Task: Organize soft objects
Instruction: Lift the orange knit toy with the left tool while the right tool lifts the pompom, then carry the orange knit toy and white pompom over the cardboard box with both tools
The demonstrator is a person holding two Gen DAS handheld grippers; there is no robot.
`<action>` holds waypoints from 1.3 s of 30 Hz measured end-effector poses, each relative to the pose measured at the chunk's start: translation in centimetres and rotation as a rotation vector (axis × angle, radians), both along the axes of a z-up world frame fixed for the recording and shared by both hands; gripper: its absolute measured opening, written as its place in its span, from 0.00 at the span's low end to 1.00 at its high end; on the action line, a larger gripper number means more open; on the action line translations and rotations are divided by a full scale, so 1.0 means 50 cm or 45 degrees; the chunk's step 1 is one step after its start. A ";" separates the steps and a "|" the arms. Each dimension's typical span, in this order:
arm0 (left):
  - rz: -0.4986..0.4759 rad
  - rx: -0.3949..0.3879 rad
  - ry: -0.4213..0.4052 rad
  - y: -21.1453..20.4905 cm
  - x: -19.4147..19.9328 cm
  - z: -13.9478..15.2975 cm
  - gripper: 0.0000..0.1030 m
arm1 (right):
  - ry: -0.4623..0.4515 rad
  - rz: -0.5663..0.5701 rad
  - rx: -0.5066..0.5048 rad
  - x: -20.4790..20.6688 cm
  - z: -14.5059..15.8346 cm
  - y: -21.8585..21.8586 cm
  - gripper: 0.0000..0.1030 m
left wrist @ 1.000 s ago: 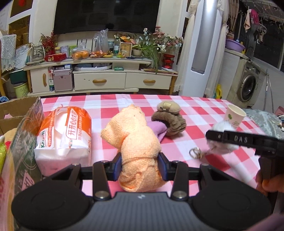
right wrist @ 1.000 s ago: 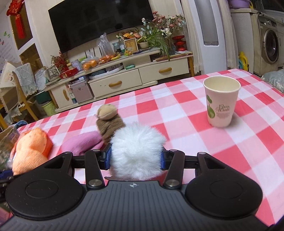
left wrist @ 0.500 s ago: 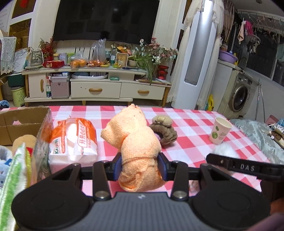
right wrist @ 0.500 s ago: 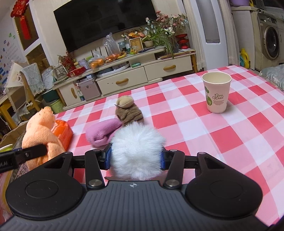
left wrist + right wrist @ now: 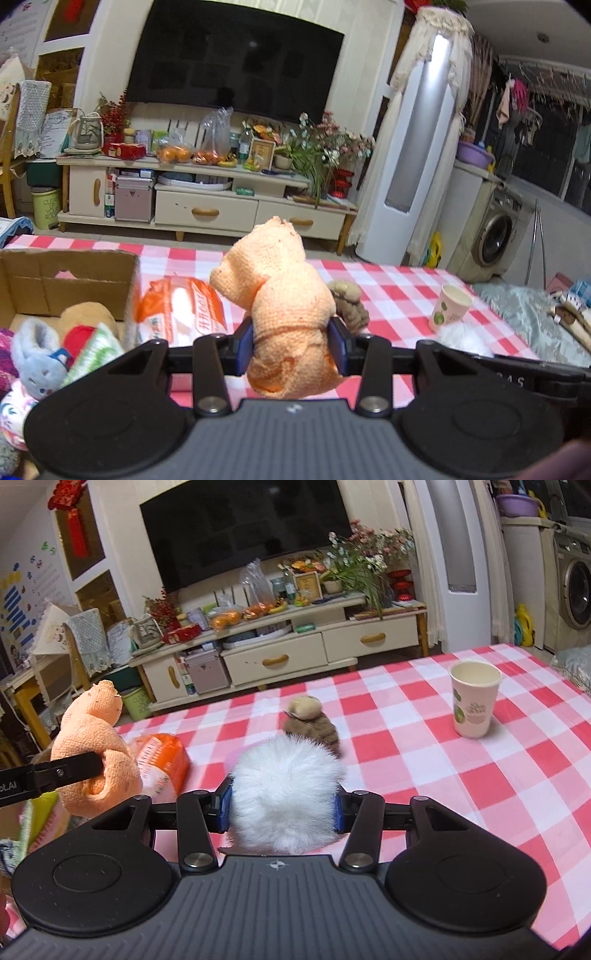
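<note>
My left gripper (image 5: 291,345) is shut on a knotted orange cloth (image 5: 284,306), held up above the red checked table (image 5: 399,295). That cloth (image 5: 98,753) and one left finger show at the left of the right wrist view. My right gripper (image 5: 282,808) is shut on a white fluffy pompom (image 5: 286,790), whose edge (image 5: 460,338) shows low right in the left wrist view. A brown plush toy (image 5: 312,722) lies on the table beyond both. A cardboard box (image 5: 70,280) at the left holds several soft toys (image 5: 40,354).
An orange and white tissue pack (image 5: 184,314) lies beside the box. A paper cup (image 5: 474,703) stands upright on the right of the table. Past the far table edge stand a TV cabinet (image 5: 207,206), a tall white air conditioner (image 5: 417,147) and a washing machine (image 5: 498,232).
Both grippers have risen and drifted left with their loads, which now hang higher over the table. The cardboard box with soft toys has come into the left wrist view.
</note>
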State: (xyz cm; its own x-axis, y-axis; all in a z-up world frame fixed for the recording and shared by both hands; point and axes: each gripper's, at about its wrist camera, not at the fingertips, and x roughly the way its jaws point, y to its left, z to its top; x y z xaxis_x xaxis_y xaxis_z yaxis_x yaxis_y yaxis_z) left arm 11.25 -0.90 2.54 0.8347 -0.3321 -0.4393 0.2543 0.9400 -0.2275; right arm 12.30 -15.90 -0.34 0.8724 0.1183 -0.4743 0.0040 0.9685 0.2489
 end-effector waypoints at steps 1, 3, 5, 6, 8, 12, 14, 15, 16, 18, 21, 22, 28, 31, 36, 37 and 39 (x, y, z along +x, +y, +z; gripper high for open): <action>0.008 -0.011 -0.009 0.008 -0.002 0.005 0.39 | -0.009 0.010 -0.002 -0.001 0.007 0.007 0.58; 0.024 -0.029 -0.028 0.024 -0.007 0.015 0.39 | -0.026 0.033 -0.008 -0.001 0.019 0.025 0.58; 0.045 -0.047 -0.046 0.041 -0.011 0.025 0.39 | -0.043 0.060 -0.008 0.000 0.031 0.043 0.58; 0.055 -0.055 -0.051 0.048 -0.012 0.028 0.39 | -0.051 0.074 -0.006 0.001 0.037 0.051 0.58; 0.076 -0.066 -0.063 0.063 -0.014 0.034 0.39 | -0.070 0.107 -0.006 0.004 0.051 0.072 0.58; 0.133 -0.088 -0.081 0.101 -0.018 0.044 0.40 | -0.115 0.173 -0.008 0.013 0.079 0.114 0.58; 0.163 -0.097 -0.088 0.120 -0.020 0.049 0.40 | -0.133 0.209 0.003 0.023 0.094 0.137 0.58; 0.183 -0.103 -0.091 0.132 -0.020 0.051 0.40 | -0.141 0.227 0.009 0.031 0.100 0.146 0.58; 0.199 -0.108 -0.093 0.142 -0.021 0.053 0.40 | -0.149 0.245 0.014 0.039 0.108 0.162 0.58; 0.233 -0.118 -0.098 0.161 -0.023 0.056 0.40 | -0.165 0.278 0.026 0.051 0.122 0.190 0.58; 0.285 -0.117 -0.100 0.187 -0.028 0.055 0.40 | -0.187 0.330 0.037 0.069 0.140 0.228 0.58; 0.300 -0.119 -0.096 0.195 -0.027 0.054 0.40 | -0.193 0.347 0.039 0.076 0.145 0.241 0.58; 0.405 -0.116 -0.076 0.248 -0.023 0.044 0.40 | -0.213 0.444 0.060 0.124 0.168 0.314 0.58; 0.454 -0.116 -0.061 0.272 -0.018 0.040 0.40 | -0.215 0.487 0.067 0.150 0.173 0.341 0.58; 0.516 -0.120 -0.013 0.308 -0.007 0.027 0.40 | -0.202 0.540 0.061 0.186 0.166 0.384 0.58; 0.528 -0.116 -0.004 0.313 -0.005 0.024 0.40 | -0.196 0.548 0.063 0.187 0.164 0.387 0.58; 0.551 -0.112 0.013 0.323 -0.002 0.018 0.40 | -0.183 0.562 0.064 0.194 0.159 0.402 0.58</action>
